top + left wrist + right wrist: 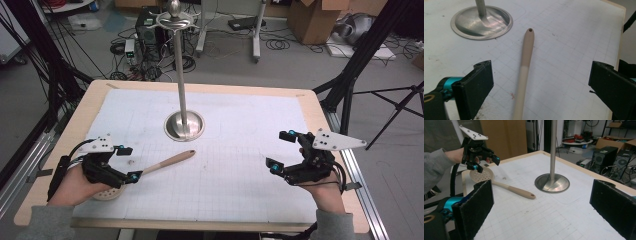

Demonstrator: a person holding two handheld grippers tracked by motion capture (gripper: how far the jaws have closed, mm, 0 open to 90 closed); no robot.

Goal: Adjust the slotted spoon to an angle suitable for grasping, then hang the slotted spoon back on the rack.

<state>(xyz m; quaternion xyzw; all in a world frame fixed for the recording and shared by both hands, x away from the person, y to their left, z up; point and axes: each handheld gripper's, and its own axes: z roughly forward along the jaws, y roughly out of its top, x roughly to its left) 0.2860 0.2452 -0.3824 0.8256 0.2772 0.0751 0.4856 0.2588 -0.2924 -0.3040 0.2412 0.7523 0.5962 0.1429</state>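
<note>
I am holding my left gripper (pixel 126 164) over the slotted spoon (pixel 150 170) at the table's (pixel 90 107) near left, its jaws spread wide and straddling the handle without touching it. The spoon is lying flat on the white gridded mat (pixel 240 150), handle pointing toward the steel stand (pixel 184 125) at centre. I am keeping my right gripper (pixel 281 150) well apart at the right, jaws wide and empty
</note>
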